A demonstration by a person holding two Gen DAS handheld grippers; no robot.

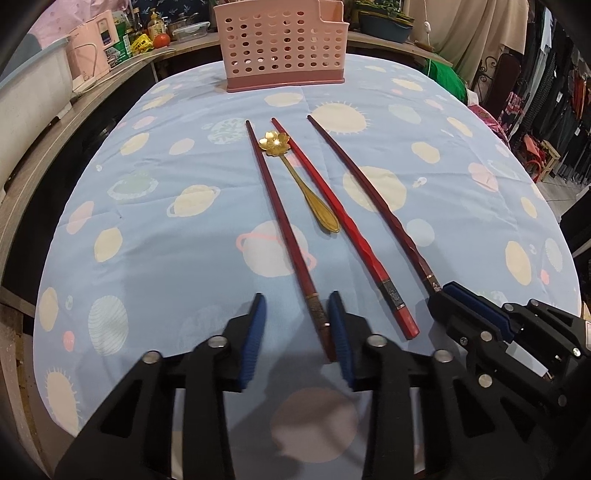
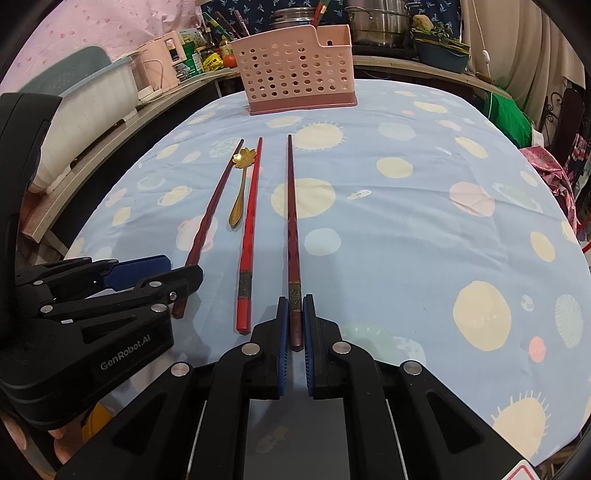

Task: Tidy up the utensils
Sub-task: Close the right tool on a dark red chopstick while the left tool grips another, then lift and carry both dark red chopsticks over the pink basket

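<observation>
Three chopsticks and a gold flower-bowl spoon [image 1: 295, 173] lie on the blue planet-print tablecloth [image 1: 166, 240]. My left gripper [image 1: 297, 306] is open, its pads either side of the thick end of the left dark red chopstick [image 1: 280, 225]. The bright red chopstick [image 1: 343, 221] lies in the middle. My right gripper [image 2: 295, 308] is shut on the thick end of the right dark chopstick [image 2: 291, 221], which rests on the cloth. The spoon also shows in the right wrist view [image 2: 242, 181]. A pink perforated utensil holder [image 1: 282, 44] stands at the table's far edge.
Behind the holder [image 2: 299, 70] a wooden counter [image 1: 122, 70] carries bottles, a tomato, boxes and steel pots [image 2: 380, 22]. A white tub [image 1: 33, 99] sits at the left. Clothes racks [image 1: 561, 110] stand to the right of the table.
</observation>
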